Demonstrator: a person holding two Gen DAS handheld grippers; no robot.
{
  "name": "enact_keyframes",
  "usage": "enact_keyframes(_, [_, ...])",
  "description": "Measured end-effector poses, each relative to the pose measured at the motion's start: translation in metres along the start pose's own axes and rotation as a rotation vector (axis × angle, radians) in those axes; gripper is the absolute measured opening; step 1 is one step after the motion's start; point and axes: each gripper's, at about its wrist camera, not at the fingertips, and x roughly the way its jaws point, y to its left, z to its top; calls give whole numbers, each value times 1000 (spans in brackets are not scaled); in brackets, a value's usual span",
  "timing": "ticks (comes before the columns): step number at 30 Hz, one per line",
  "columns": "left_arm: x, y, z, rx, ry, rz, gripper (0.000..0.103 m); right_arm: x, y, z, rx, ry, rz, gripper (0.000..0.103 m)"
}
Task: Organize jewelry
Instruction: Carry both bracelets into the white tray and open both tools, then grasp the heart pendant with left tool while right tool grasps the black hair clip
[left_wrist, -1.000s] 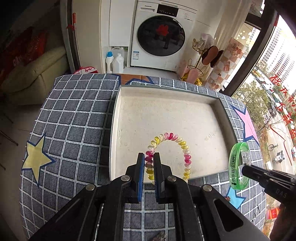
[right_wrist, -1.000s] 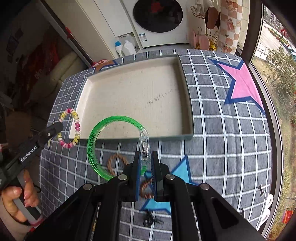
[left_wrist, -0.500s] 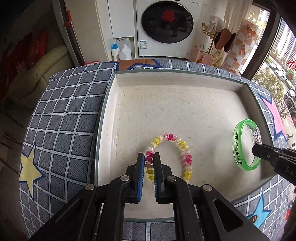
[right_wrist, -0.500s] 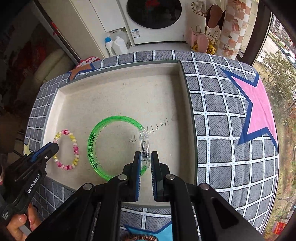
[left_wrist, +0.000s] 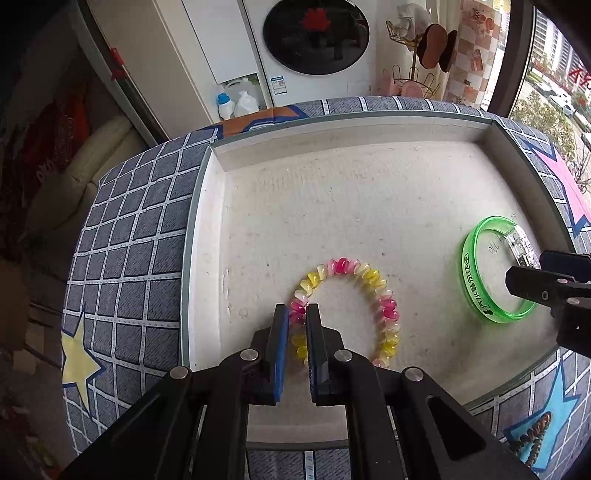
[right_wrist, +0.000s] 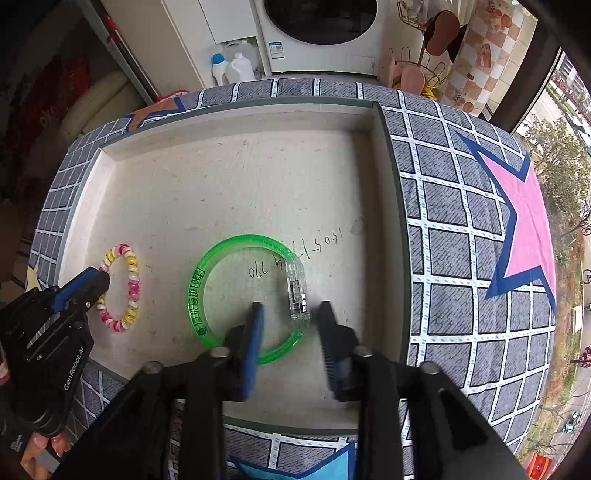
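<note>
Both tongs work over one pale tray (right_wrist: 388, 155) on the checked bench (right_wrist: 461, 258). Right tongs (right_wrist: 291, 308) gape wide astride the single green bangle (right_wrist: 207, 266), lying flat inside: probably rigid, slick, best taken at its clear clasp. Left tongs (left_wrist: 297, 314) pinch the one beaded bracelet (left_wrist: 373, 277), likely stretchy and light.

Left hand-held gripper (left_wrist: 297, 314) clamped, right (right_wrist: 291, 314) spread.
</note>
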Motion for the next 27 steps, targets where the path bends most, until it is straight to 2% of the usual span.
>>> enact_keyframes(8, [-17, 8, 1, -16, -57, -19, 22, -33, -10, -6, 86, -77, 89, 58])
enact_keyframes(9, [-18, 8, 1, -17, -60, -21, 39, -37, -12, -8, 96, -83, 95, 58])
enact_keyframes(10, [-18, 8, 1, -20, -60, -20, 89, -40, -13, -10, 103, -87, 101, 58])
enact_keyframes(11, [-21, 10, 0, -36, -71, -9, 103, -43, -14, -13, 109, -89, 107, 58])
enact_keyframes(13, [-32, 13, -1, -58, -123, -15, 103, -47, -15, -17, 120, -92, 118, 58])
enact_keyframes(15, [-36, 13, 0, -52, -117, -26, 103, -52, -17, -22, 127, -97, 127, 58])
enact_keyframes(18, [-49, 13, -3, -32, -145, 1, 103, -58, -18, -30, 141, -96, 139, 58])
enact_keyframes(20, [-59, 17, -8, -37, -157, -13, 103, -63, -20, -38, 152, -96, 152, 62])
enact_keyframes(22, [-68, 21, -15, -49, -146, -42, 103, -67, -21, -47, 157, -93, 162, 71])
enact_keyframes(24, [-74, 24, -26, -63, -128, -58, 103, -72, -20, -57, 158, -88, 173, 73])
enact_keyframes(27, [-81, 35, -52, -87, -101, -38, 103, -75, -18, -75, 159, -64, 176, 73])
